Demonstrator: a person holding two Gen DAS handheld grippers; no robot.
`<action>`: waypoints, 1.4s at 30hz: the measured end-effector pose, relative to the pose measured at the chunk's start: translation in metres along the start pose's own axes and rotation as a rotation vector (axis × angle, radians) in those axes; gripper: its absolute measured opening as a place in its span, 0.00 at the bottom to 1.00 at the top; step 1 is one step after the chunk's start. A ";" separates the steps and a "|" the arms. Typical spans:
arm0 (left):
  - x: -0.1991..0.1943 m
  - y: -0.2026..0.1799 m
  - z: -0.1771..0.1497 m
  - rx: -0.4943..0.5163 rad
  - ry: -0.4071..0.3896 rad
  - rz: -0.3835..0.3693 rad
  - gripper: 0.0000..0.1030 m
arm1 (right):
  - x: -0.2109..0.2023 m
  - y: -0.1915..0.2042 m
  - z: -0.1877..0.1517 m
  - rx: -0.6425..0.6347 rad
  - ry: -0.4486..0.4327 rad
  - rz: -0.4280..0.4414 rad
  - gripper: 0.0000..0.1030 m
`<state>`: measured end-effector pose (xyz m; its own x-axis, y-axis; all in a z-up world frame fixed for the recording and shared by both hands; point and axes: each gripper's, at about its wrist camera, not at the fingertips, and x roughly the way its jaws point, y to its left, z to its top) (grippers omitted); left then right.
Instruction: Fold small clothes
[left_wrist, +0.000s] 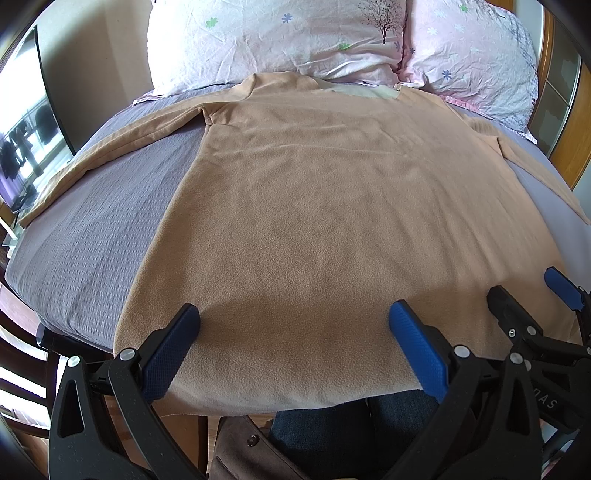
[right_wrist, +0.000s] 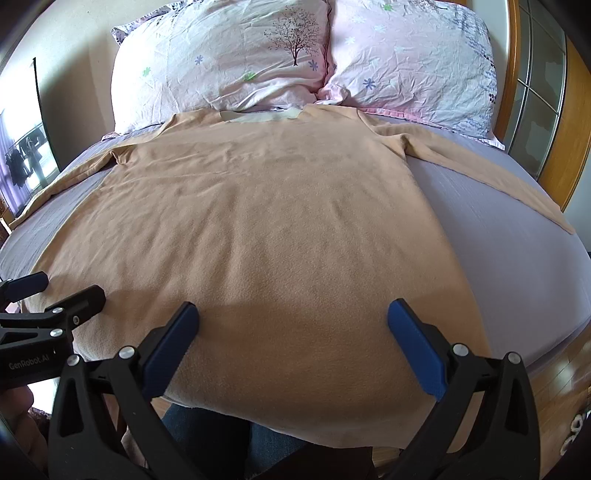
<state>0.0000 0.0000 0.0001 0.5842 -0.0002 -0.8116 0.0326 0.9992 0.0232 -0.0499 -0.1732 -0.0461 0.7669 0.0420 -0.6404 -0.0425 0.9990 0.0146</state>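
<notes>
While the tan shirt (left_wrist: 314, 221) lies flat, left gripper (left_wrist: 293, 317) wide open, right gripper (right_wrist: 293, 319) wide open, both empty.

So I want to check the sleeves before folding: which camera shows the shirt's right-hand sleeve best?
The right wrist view. There the right-hand sleeve runs unbroken from the shoulder to its cuff across the purple bedsheet. The left wrist view shows only a strip of that sleeve at the frame's edge.

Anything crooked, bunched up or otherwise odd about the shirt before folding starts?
Nothing stands out. The tan shirt lies flat on the bed, sleeves spread, collar by the pillows. Only its hem hangs slightly over the near edge. Both hand-held grippers are open.
</notes>
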 end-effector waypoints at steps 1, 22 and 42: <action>0.000 0.000 0.000 0.000 0.000 0.000 0.99 | 0.000 0.000 0.000 0.000 0.000 0.000 0.98; 0.001 0.000 0.000 0.003 0.015 -0.004 0.99 | 0.001 -0.001 0.000 0.002 0.006 -0.001 0.98; -0.006 -0.002 -0.009 0.031 -0.064 -0.012 0.99 | -0.032 -0.123 0.043 0.268 -0.199 0.150 0.98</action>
<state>-0.0105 -0.0014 -0.0006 0.6340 -0.0156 -0.7732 0.0642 0.9974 0.0325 -0.0413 -0.2963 0.0058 0.8753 0.1647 -0.4547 -0.0152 0.9491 0.3145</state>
